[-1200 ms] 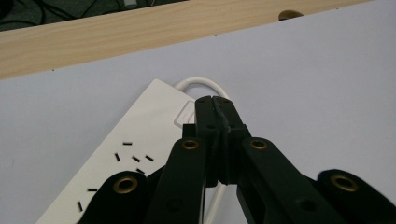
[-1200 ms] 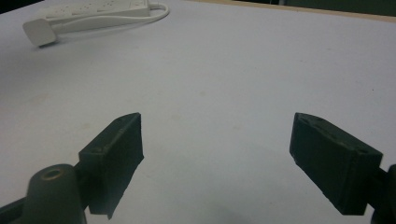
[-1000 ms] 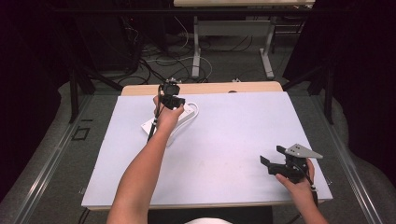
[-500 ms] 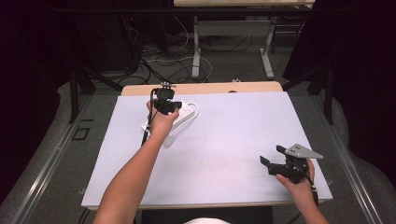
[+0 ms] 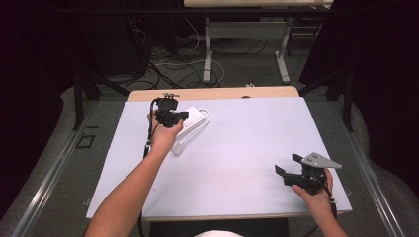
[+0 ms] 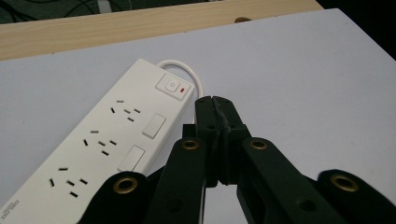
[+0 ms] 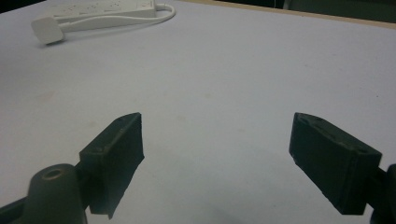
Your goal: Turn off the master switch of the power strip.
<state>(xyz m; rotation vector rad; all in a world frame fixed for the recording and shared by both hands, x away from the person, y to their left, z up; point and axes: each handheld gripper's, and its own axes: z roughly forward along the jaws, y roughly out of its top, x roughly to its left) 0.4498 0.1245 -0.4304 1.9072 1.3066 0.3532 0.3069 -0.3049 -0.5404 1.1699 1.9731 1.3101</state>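
- The power strip (image 6: 100, 142) is long, white and flat, lying face up on the far left part of the counter (image 5: 237, 163).
- Its face shows three socket groups, two blank rocker switches, and a main switch with a small red mark.
- Its white cord (image 7: 116, 19) loops from the switch end back alongside it to a white plug (image 7: 46, 29).

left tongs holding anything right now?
No. The left tongs are shut on nothing, their black tips pressed together just beside the white plastic power strip.
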